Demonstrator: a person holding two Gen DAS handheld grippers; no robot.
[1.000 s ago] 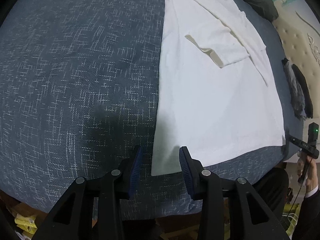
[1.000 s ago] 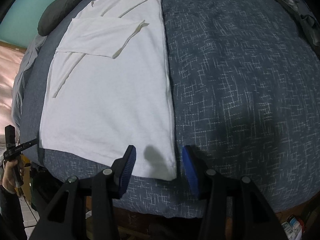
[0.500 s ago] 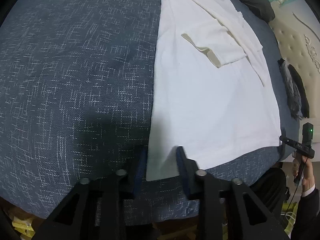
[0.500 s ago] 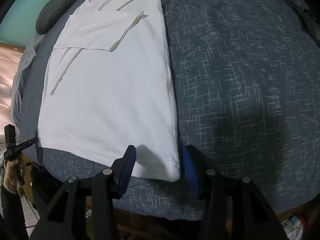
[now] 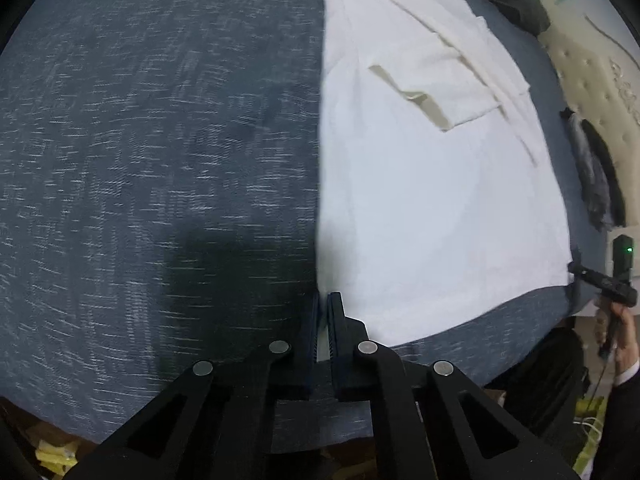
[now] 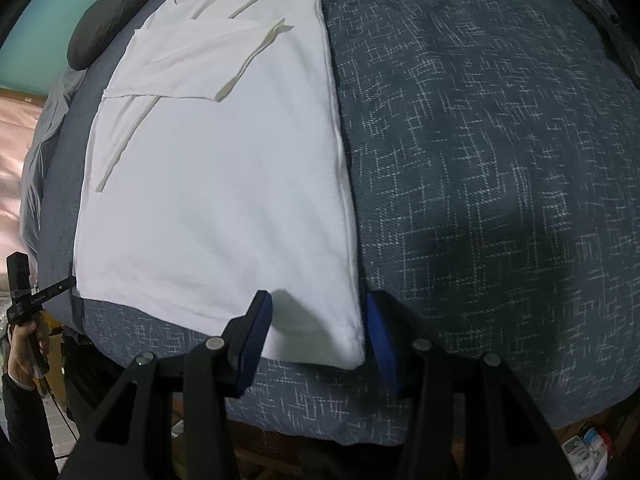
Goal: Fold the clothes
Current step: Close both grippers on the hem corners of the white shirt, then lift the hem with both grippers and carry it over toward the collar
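A white shirt (image 5: 432,200) lies flat on a bed covered with a dark blue woven blanket (image 5: 160,160), its sides folded inward and one sleeve laid across the upper part.

From the left wrist camera, the left claw (image 5: 323,308) points steeply down at the shirt's near hem corner. Its jaws have just been closing and now stand together, pinching that corner of white cloth between them. The rest of the shirt stretches away up and to the right of this claw.

From the right wrist camera, the right claw (image 6: 316,320) points down over the other near hem corner. Its blue-padded jaws stand apart, one on each side of the corner; the pads do not press on the cloth. The shirt (image 6: 216,184) extends up and to the left from here.
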